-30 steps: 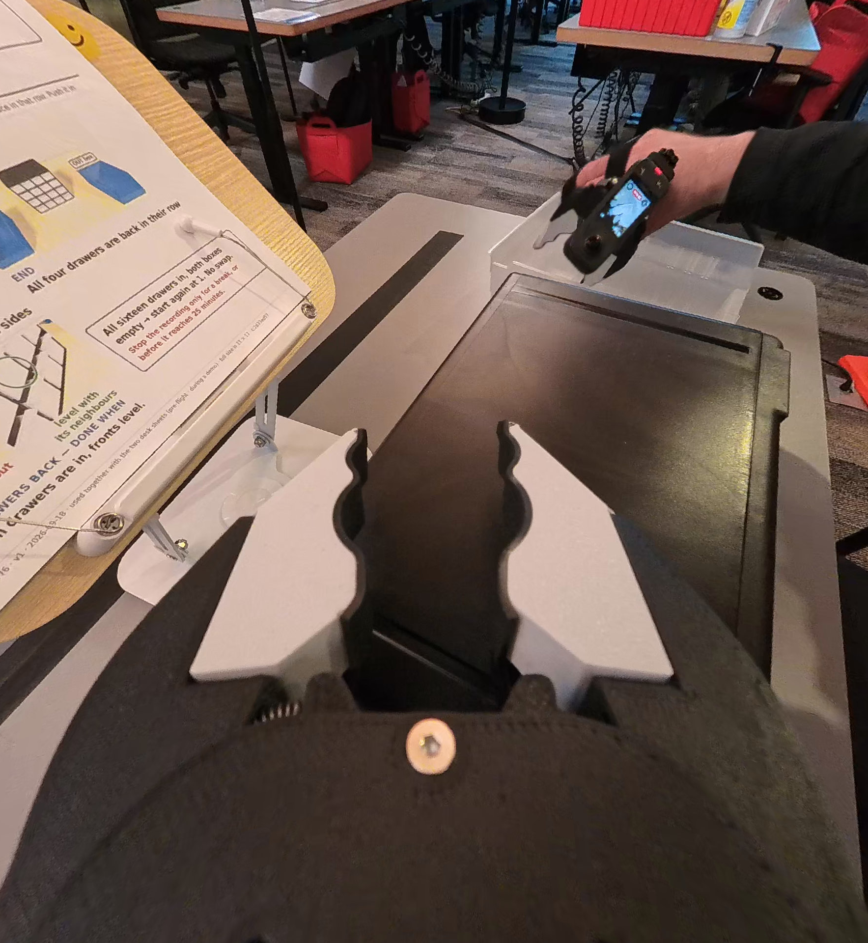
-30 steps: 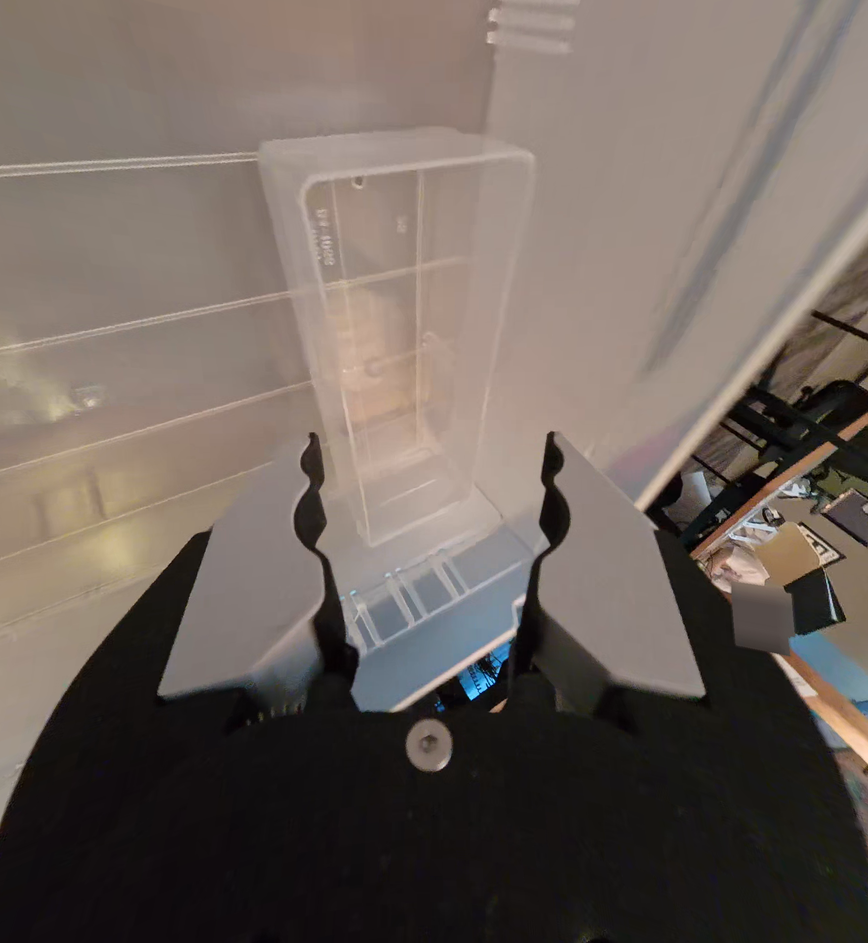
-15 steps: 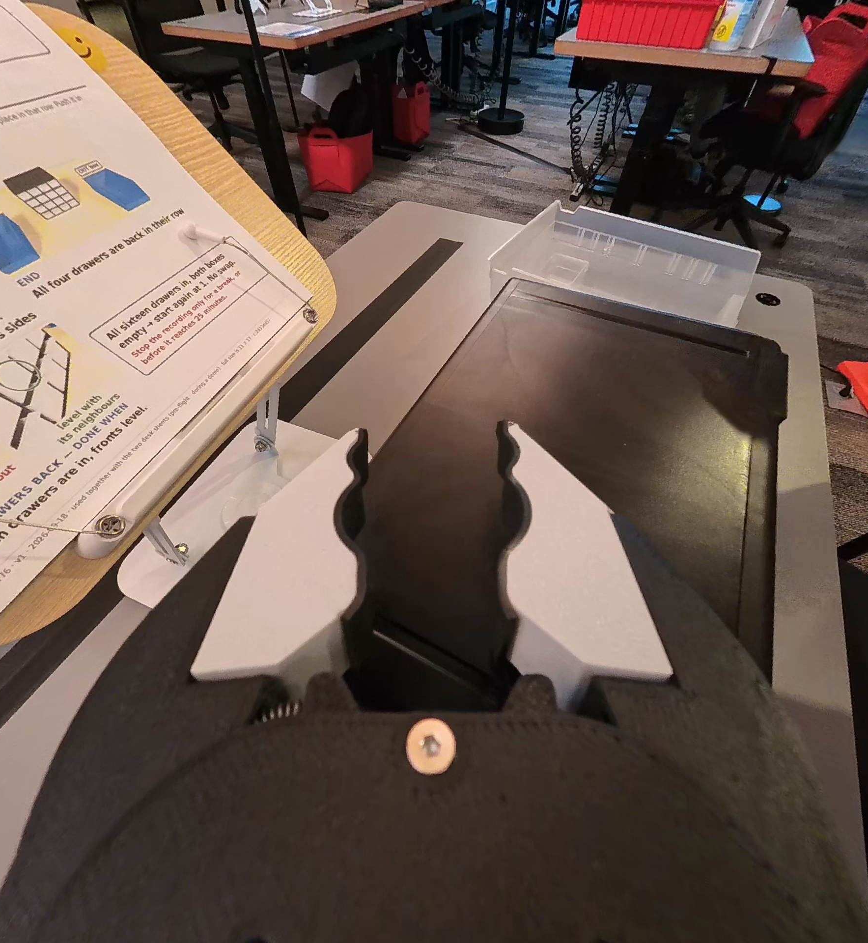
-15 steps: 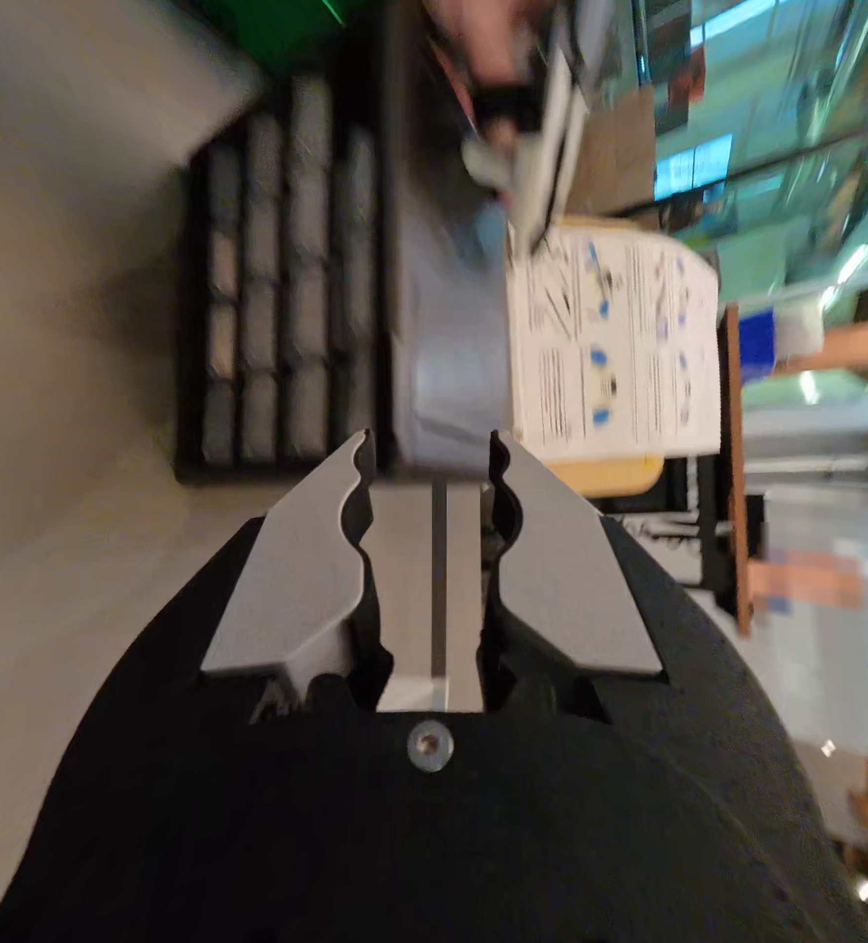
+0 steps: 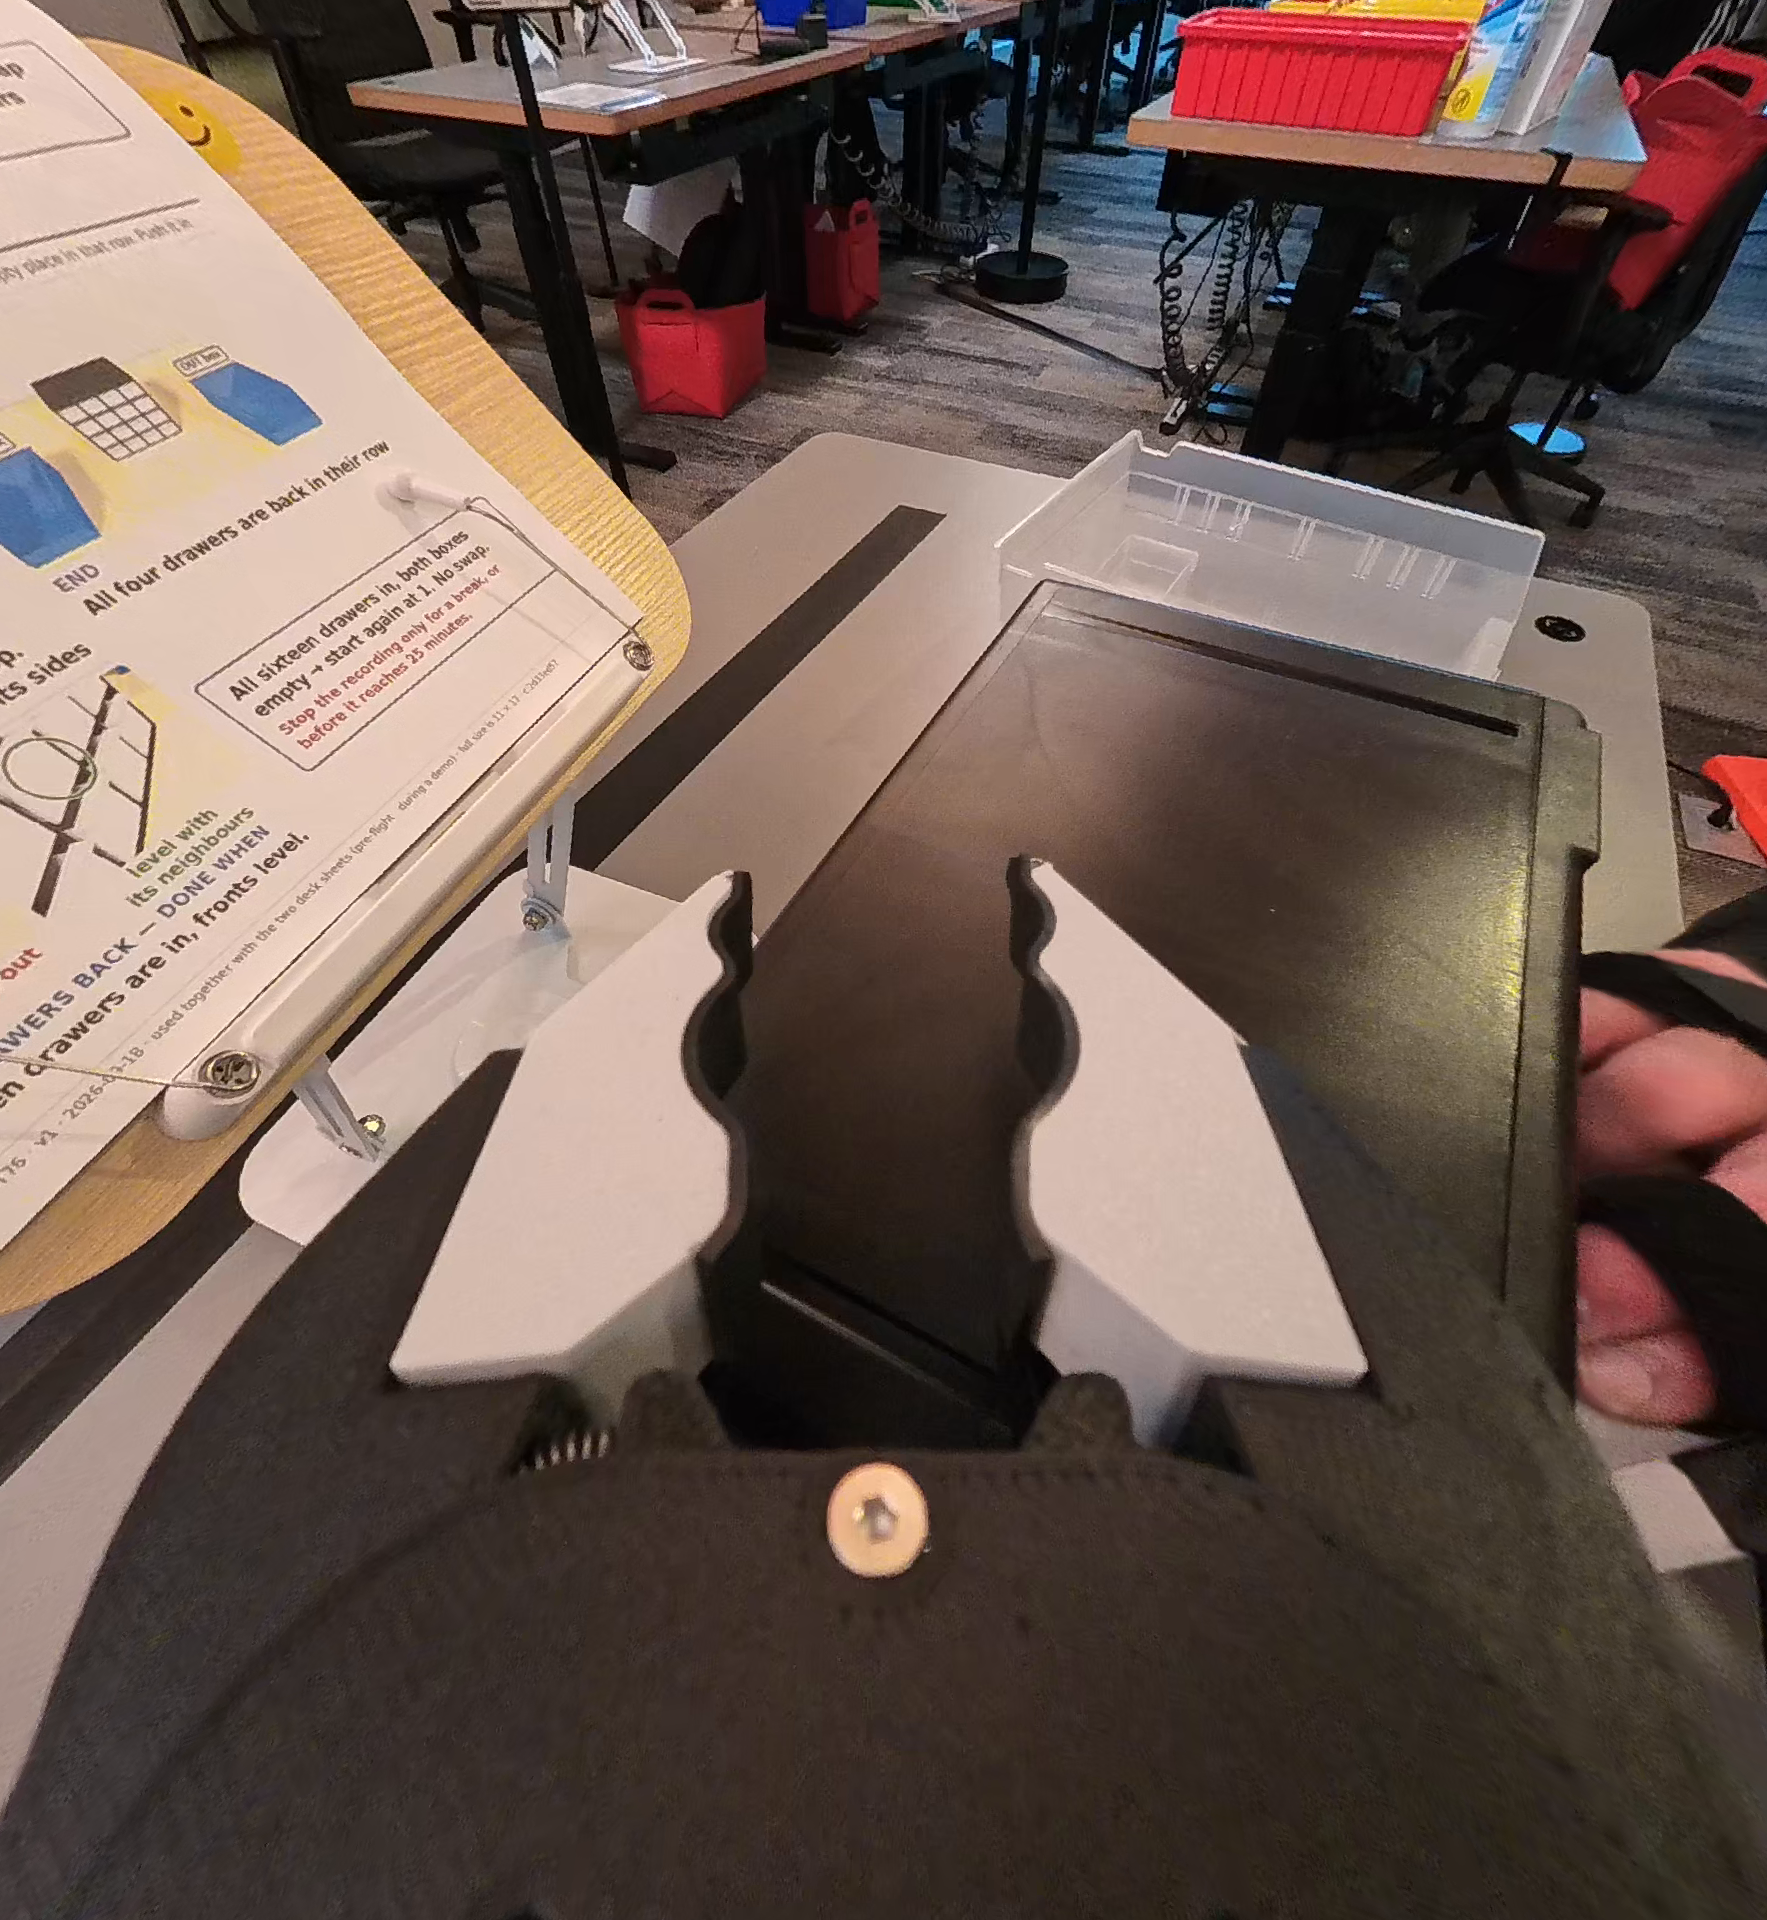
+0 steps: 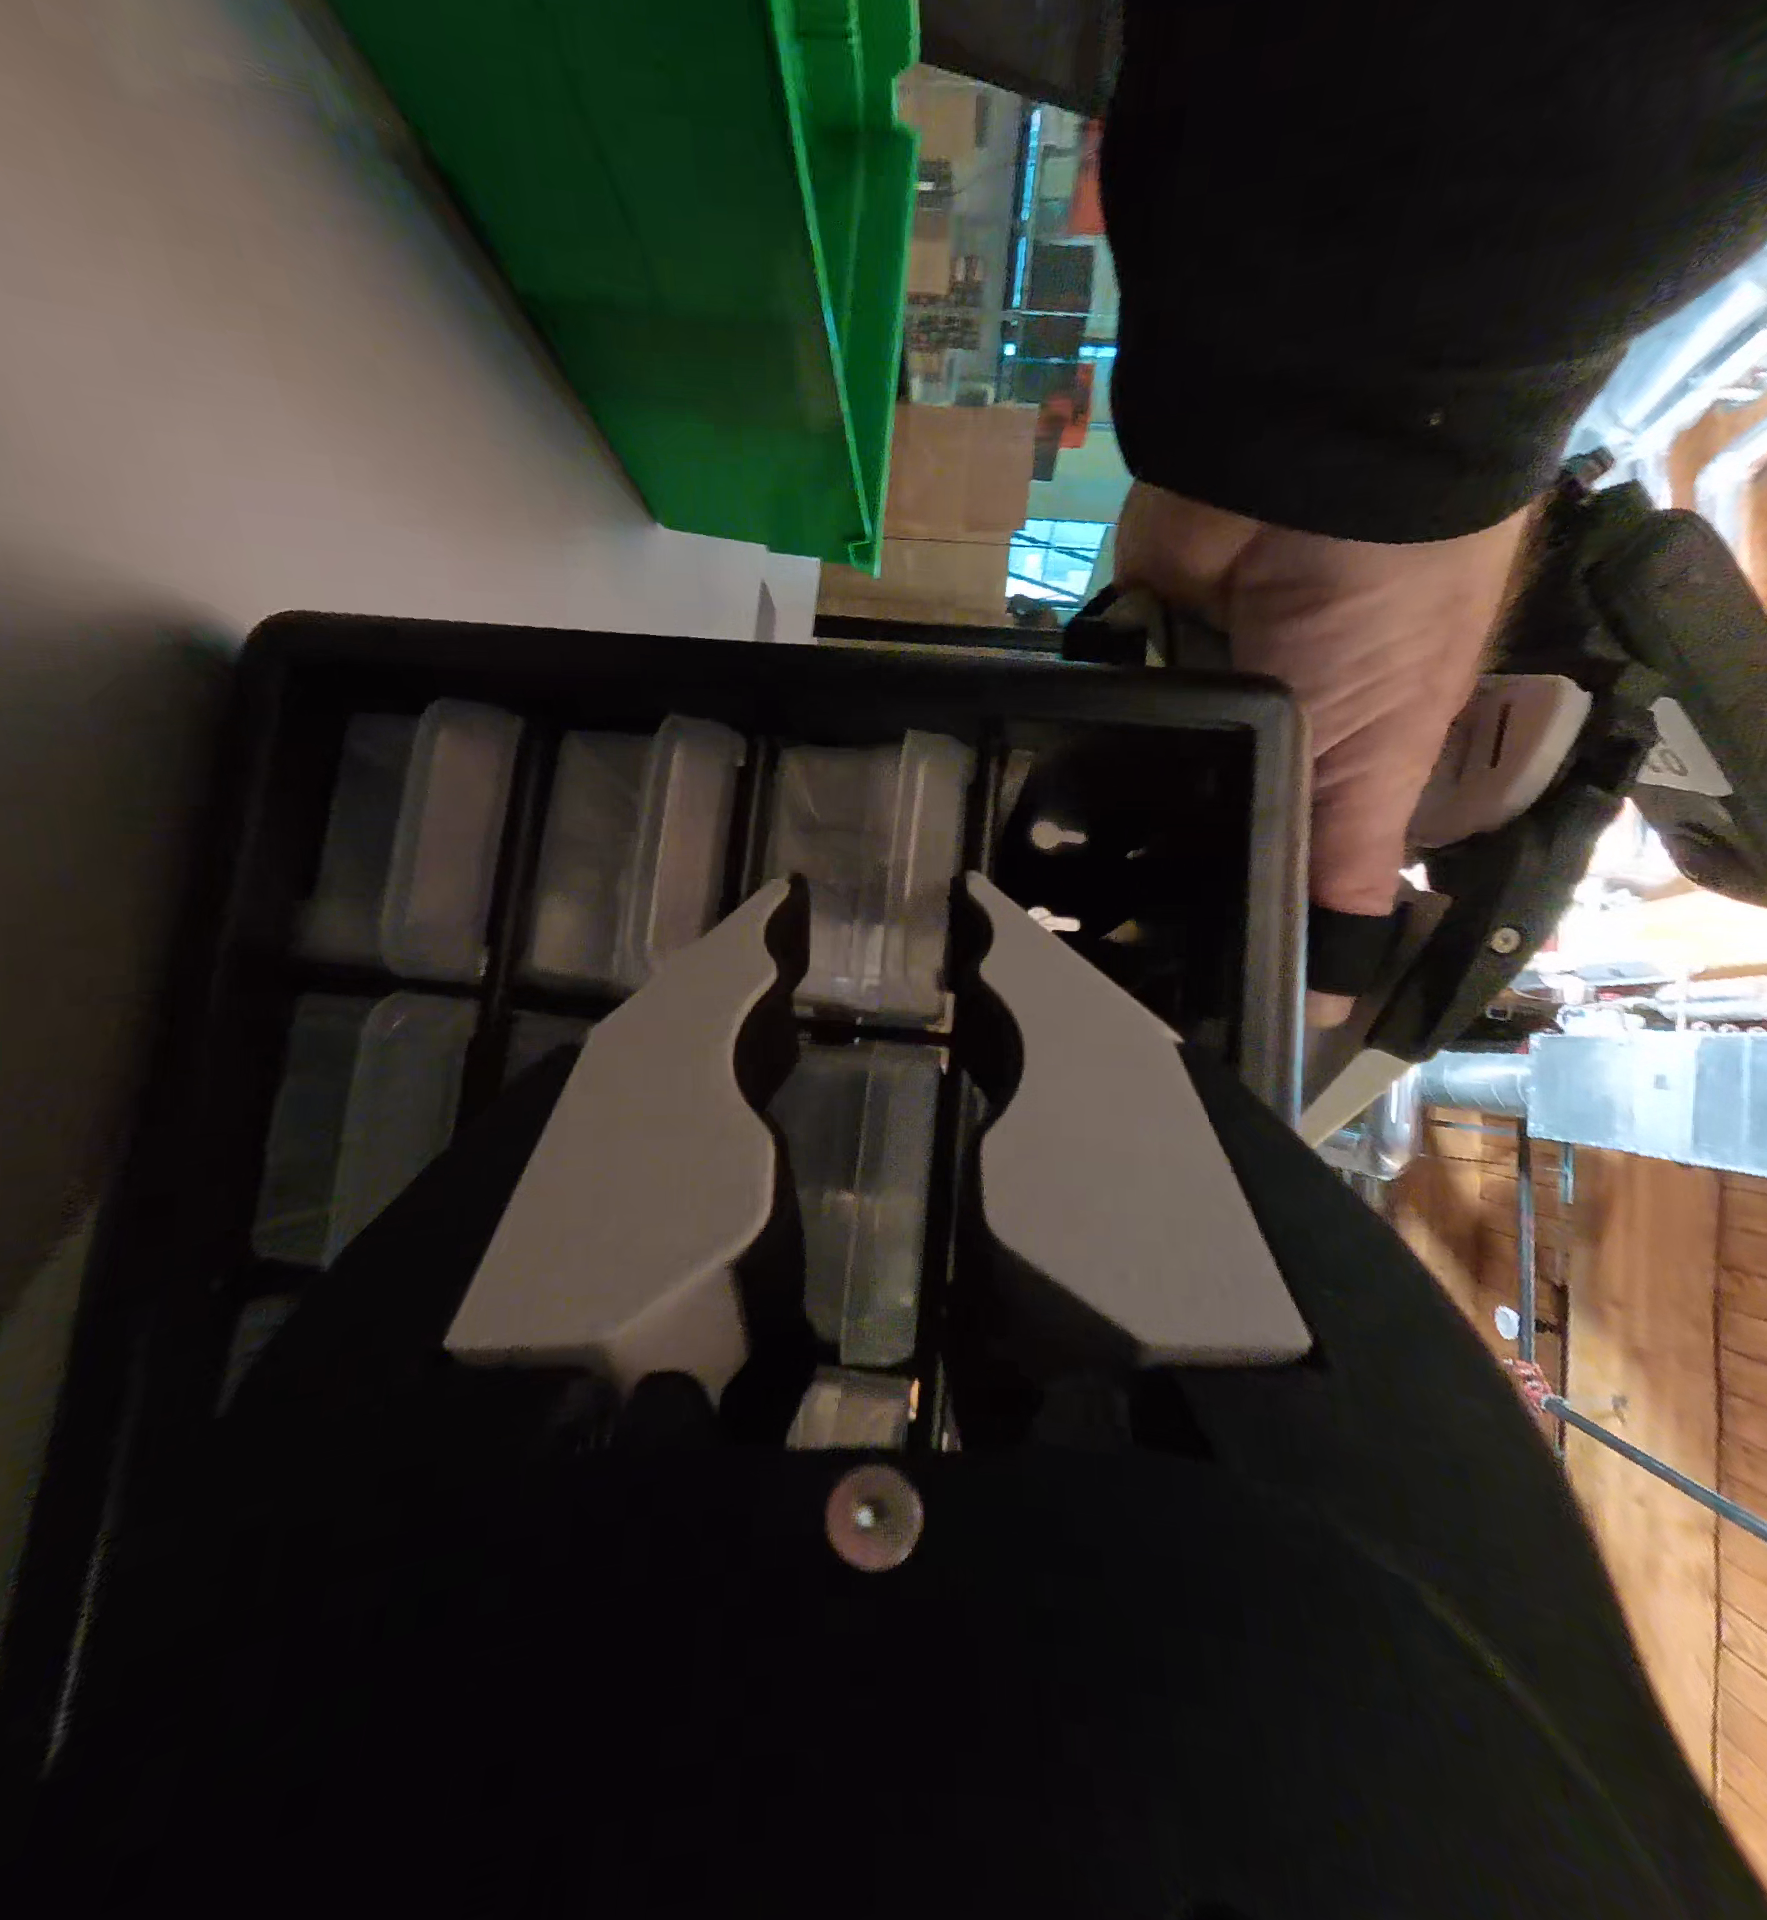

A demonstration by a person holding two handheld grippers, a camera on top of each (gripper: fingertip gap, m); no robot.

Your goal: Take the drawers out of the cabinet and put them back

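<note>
The black cabinet (image 5: 1274,883) stands on a grey table, and I see its top in the left wrist view. My left gripper (image 5: 879,878) is open and empty just over that top. In the right wrist view the cabinet's front (image 6: 754,655) shows rows of clear drawers (image 6: 422,831) and one empty slot (image 6: 1107,831) in the corner. My right gripper (image 6: 879,894) is open close in front of a clear drawer (image 6: 858,821) beside the empty slot. A clear drawer (image 5: 1149,561) lies in a clear bin (image 5: 1274,520) beyond the cabinet.
An instruction sheet on a wooden board (image 5: 183,623) stands to the left of the cabinet. The hand on the right gripper (image 5: 1689,1122) is at the cabinet's right edge. The left gripper (image 6: 1544,831) rests on the cabinet top. A green bin (image 6: 671,260) sits behind.
My right gripper left the clear bin, where it let go of a drawer, swung round and came to the cabinet's front. My left gripper stayed put.
</note>
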